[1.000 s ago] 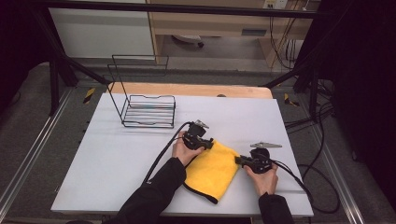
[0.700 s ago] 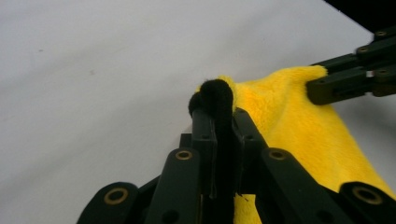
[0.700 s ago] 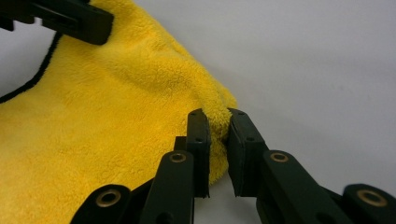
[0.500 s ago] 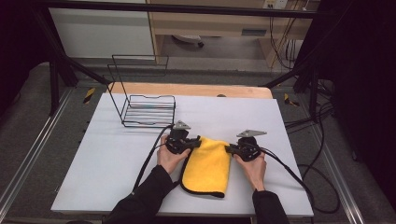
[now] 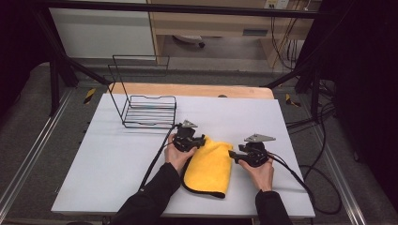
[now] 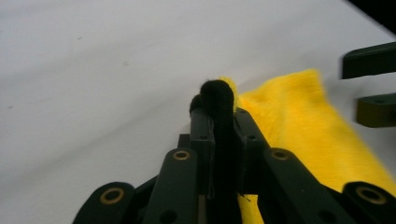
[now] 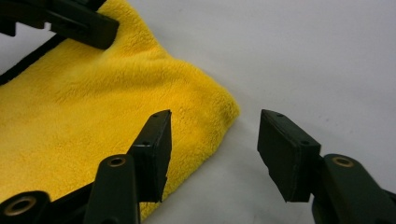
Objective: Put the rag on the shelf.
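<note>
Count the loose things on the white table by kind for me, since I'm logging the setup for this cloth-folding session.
Yellow cloth: 1
Black wire rack: 1
Hand-held tongs: 2, the left tongs shut on the cloth's corner, the right tongs open at its other corner after just opening
Total: 4

A plain bright yellow fleece cloth (image 5: 210, 168) with a thin black sewn edging lies on the flat pale grey-white tabletop (image 5: 117, 159). At ten o'clock from it stands a black wire rack (image 5: 148, 110). The two-jaw grippers are matt black with brass-coloured rivets.
</note>
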The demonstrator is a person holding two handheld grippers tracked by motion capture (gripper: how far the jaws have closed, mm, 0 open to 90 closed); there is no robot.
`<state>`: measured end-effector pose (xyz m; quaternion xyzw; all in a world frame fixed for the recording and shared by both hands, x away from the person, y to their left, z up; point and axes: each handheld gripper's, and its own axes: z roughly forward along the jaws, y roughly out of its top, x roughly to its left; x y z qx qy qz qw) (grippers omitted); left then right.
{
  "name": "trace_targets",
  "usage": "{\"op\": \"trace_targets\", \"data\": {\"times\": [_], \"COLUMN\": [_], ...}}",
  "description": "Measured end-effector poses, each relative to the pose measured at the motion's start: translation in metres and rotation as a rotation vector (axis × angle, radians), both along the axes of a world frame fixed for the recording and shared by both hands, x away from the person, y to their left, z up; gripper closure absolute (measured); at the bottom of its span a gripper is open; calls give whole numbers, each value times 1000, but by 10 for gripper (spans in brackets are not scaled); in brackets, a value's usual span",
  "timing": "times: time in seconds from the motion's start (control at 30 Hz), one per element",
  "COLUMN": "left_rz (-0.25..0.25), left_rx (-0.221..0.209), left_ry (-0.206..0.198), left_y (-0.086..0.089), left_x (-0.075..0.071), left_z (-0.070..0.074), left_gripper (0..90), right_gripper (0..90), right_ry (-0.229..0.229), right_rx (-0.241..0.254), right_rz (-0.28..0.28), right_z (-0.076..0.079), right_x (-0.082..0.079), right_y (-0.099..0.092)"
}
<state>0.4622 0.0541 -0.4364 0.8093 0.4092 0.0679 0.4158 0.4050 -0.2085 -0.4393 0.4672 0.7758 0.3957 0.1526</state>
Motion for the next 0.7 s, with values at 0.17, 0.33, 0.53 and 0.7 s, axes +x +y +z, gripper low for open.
{"op": "trace_targets", "data": {"times": [0.17,0.33,0.53,0.7], "left_rz": [11,3,-24,-20], "left_rx": [32,29,-18,-25], "left_ry": [30,30,80,82], "left_y": [5,4,7,8], "left_x": [9,9,13,13], "left_z": [-12,-15,-17,-16], "left_gripper": [678,672,750,817], "right_gripper": [403,434,526,780], "right_ry": [37,57,75,103], "right_rx": [18,21,46,97], "right_rz": [-15,-27,-54,-45], "right_z": [-8,-14,-15,-15], "right_x": [7,14,18,21], "right_y": [5,11,16,18]}}
